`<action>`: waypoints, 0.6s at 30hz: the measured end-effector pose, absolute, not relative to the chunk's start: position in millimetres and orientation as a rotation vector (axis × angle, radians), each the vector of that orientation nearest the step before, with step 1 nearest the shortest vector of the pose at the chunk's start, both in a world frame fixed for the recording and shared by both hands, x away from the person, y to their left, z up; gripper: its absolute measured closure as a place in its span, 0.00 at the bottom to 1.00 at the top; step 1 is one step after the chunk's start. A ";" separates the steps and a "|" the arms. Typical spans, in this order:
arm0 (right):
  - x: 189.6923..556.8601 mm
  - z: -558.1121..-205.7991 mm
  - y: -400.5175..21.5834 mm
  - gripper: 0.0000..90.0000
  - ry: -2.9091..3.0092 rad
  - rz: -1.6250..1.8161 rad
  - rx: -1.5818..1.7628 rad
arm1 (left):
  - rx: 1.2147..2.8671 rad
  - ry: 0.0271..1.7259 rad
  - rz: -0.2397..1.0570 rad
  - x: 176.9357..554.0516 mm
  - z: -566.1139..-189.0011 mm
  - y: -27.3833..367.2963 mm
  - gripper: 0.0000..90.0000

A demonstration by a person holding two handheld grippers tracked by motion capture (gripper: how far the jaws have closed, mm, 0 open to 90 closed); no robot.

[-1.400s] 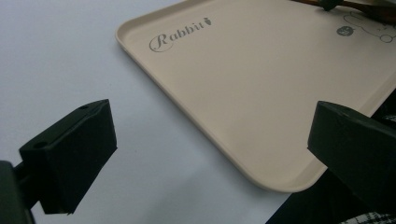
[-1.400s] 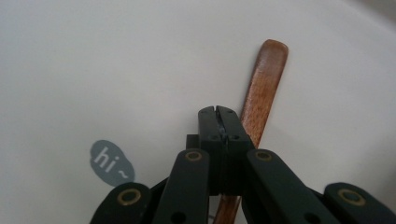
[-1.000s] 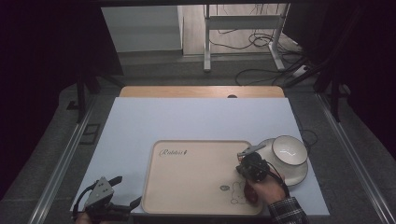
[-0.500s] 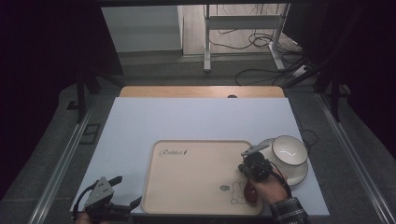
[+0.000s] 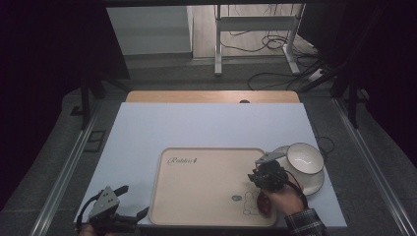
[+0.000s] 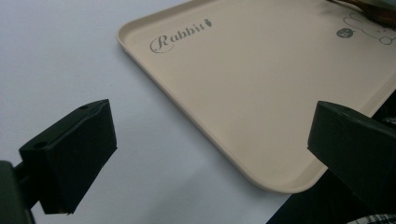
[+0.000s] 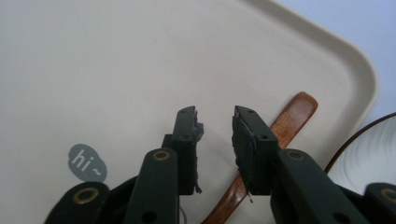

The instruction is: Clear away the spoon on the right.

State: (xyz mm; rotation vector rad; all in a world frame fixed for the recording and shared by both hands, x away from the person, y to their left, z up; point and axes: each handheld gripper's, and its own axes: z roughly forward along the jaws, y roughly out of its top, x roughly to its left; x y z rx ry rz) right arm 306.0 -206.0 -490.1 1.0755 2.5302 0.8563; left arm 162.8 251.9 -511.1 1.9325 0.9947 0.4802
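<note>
A beige tray [image 5: 196, 196] printed "Rabbit" lies near the table's front edge. A brown wooden spoon [image 7: 294, 116] rests on its right part, the handle pointing toward the tray's corner. My right gripper [image 7: 215, 126] hovers over the tray just beside the spoon; its jaws have just been opening and stand a little apart with nothing between them, the spoon passing under the right one. In the high view the right gripper [image 5: 260, 169] is next to the white bowl [image 5: 305, 158]. My left gripper [image 5: 132, 200] sits open at the tray's front left corner [image 6: 280, 182].
The white bowl stands on a white plate [image 5: 314, 186] just right of the tray, close to the table's right edge. A rabbit drawing and a grey "hi" mark [image 7: 88, 162] are printed on the tray. Bare white tabletop [image 5: 206, 123] stretches behind the tray.
The right hand has barely shifted over the tray's right part. The left gripper has stayed where it was.
</note>
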 end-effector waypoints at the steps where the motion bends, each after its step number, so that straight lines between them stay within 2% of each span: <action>1: 305.2 -488.9 -206.0 0.76 2.527 0.863 1.071 | 1.932 0.995 0.481 162.7 -511.1 252.0 0.01; 18: 292.4 -477.6 -211.2 0.64 2.477 0.940 1.019 | 1.926 0.995 0.482 162.4 -511.1 252.3 0.01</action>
